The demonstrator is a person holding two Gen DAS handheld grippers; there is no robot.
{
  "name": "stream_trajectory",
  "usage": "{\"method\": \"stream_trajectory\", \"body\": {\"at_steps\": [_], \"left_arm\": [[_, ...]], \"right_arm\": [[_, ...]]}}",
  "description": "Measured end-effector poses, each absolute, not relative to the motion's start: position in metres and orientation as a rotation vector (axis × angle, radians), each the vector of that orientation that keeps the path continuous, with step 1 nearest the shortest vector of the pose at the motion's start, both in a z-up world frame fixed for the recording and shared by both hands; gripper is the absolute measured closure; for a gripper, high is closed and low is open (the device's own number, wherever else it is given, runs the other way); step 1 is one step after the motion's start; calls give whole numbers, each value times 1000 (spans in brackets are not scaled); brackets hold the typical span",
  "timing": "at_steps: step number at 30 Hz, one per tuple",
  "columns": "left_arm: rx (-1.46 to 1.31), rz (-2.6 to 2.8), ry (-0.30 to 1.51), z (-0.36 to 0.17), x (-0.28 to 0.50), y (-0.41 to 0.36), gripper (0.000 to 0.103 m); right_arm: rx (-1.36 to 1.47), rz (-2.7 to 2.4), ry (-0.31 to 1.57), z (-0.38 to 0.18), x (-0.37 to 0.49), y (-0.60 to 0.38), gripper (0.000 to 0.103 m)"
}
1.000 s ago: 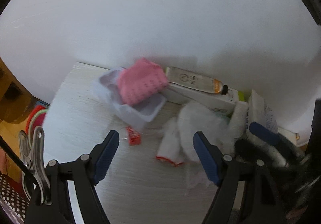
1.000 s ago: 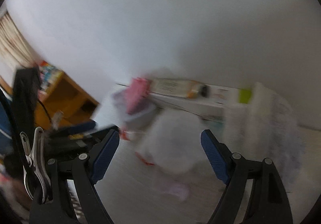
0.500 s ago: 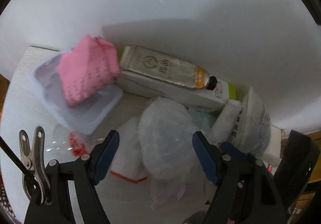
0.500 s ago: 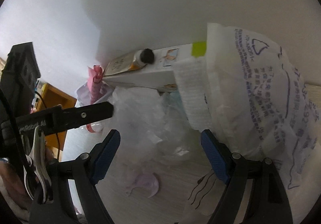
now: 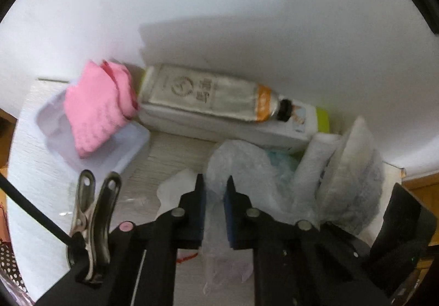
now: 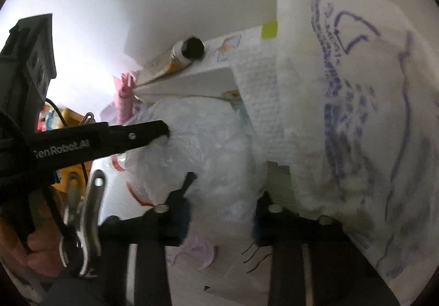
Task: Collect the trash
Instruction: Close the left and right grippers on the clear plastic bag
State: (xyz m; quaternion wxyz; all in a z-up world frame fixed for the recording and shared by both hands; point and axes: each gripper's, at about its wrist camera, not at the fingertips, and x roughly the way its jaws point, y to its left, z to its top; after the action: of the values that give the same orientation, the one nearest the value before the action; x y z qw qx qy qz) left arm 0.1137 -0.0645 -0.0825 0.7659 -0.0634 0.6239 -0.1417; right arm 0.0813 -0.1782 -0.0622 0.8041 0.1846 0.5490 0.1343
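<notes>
A crumpled clear plastic bag point(image 5: 241, 163) lies in a litter pile on the pale table by the wall. My left gripper point(image 5: 214, 182) points down at it, its jaws closing, with the bag's near edge pinched between the blue pads. In the right wrist view the same bag point(image 6: 214, 146) bulges between the closing jaws of my right gripper point(image 6: 222, 207), which squeeze its lower part. The left gripper point(image 6: 164, 131) bites into the bag from the left there.
A pink cloth point(image 5: 98, 108) lies in a white plastic tray point(image 5: 52, 138). A squeezed tube point(image 5: 208, 97) rests on a long white box point(image 5: 247, 133) against the wall. A white bag with blue print point(image 6: 356, 114) stands right of the pile. A pink scrap point(image 6: 203, 251) lies near.
Both grippers have come down and closer to the pile. Their jaws, wide apart before, have drawn in on the clear plastic bag.
</notes>
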Motion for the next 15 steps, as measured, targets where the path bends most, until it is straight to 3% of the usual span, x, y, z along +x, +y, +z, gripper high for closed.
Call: {"method": "stream_trajectory", "body": {"at_steps": [5, 15], "left_arm": [[-170, -326, 1327, -54, 108, -45, 95], [-192, -343, 1259, -12, 83, -16, 95]], "right_arm": [[459, 335, 1126, -46, 75, -191, 86], [529, 411, 1037, -19, 60, -199, 86]]}}
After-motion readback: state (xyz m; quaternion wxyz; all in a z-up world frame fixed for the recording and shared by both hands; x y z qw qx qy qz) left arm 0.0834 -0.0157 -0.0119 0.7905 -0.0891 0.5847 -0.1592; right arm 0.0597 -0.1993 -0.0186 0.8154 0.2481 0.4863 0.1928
